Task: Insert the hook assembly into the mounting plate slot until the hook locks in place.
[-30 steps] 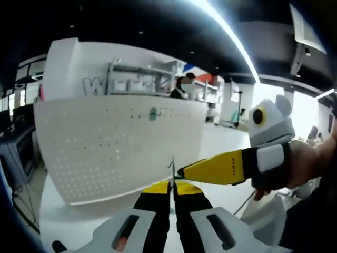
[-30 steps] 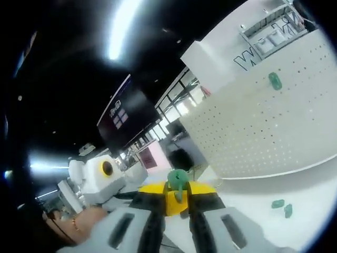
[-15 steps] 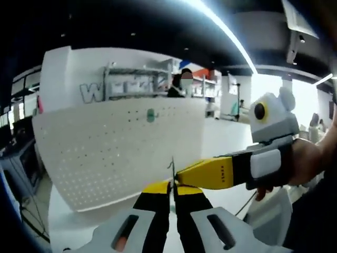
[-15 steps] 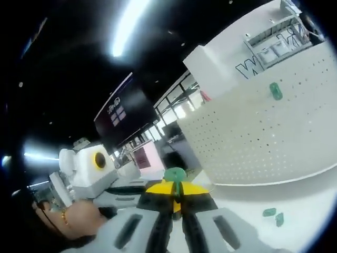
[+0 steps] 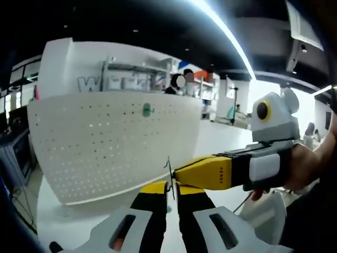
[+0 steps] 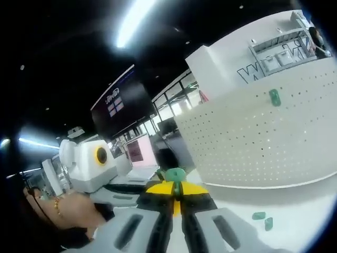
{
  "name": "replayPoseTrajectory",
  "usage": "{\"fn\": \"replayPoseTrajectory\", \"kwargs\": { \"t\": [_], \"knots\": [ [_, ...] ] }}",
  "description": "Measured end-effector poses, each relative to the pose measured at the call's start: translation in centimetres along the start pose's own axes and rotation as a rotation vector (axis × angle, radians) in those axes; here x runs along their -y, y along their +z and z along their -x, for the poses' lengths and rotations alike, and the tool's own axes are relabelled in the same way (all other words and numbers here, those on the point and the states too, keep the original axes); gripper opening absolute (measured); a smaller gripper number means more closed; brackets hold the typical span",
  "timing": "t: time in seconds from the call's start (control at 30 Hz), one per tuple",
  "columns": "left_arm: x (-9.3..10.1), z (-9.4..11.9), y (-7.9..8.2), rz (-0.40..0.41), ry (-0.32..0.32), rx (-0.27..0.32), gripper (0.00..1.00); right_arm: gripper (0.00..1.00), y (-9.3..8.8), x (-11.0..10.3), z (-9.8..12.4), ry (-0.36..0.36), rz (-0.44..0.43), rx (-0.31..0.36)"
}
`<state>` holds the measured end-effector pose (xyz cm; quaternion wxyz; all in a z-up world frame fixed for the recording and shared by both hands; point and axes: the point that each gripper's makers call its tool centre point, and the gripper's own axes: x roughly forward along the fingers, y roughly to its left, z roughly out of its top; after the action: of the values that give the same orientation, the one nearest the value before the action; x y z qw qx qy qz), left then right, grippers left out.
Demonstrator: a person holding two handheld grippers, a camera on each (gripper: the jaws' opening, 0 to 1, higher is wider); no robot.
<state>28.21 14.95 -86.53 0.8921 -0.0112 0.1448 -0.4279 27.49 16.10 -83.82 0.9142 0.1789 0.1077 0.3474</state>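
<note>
A thin metal wire hook stands upright between the yellow tips of my left gripper, which is shut on it. My right gripper reaches in from the right, its tip touching the wire. In the right gripper view, my right gripper is shut on a small green plastic piece, with the left gripper close on its left. Behind stands the white perforated mounting plate. One green piece is fixed high on it.
Two loose green pieces lie on the white table before the plate. A person's hand holds the right gripper, and another hand holds the left. Shelving and a person stand far behind the plate.
Both views have shifted a little with the hands. The two grippers stay tip to tip, each still shut on its part. The plate and loose pieces have not moved.
</note>
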Motion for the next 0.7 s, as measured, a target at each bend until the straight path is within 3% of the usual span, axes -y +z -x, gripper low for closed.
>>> {"fn": "replayPoseTrajectory", "kwargs": {
  "t": [0.13,0.3,0.43,0.6,0.7],
  "knots": [
    [0.0,0.2,0.2,0.011,-0.014,0.007,0.12,0.00,0.3,0.0,0.0,0.006,-0.003,0.003],
    [0.2,0.2,0.1,0.010,-0.023,0.004,0.29,0.00,0.6,0.5,0.0,0.001,0.007,0.003],
    [0.6,0.2,-0.7,0.007,-0.042,-0.018,0.35,0.00,0.9,0.6,0.1,0.007,0.036,0.003],
    [0.7,0.3,-1.0,0.022,-0.045,-0.020,0.56,0.00,1.1,1.1,0.2,0.002,0.054,0.003],
    [0.8,0.6,-1.2,0.030,-0.054,-0.032,0.57,0.00,1.2,1.3,0.2,-0.004,0.088,0.004]
  ]
}}
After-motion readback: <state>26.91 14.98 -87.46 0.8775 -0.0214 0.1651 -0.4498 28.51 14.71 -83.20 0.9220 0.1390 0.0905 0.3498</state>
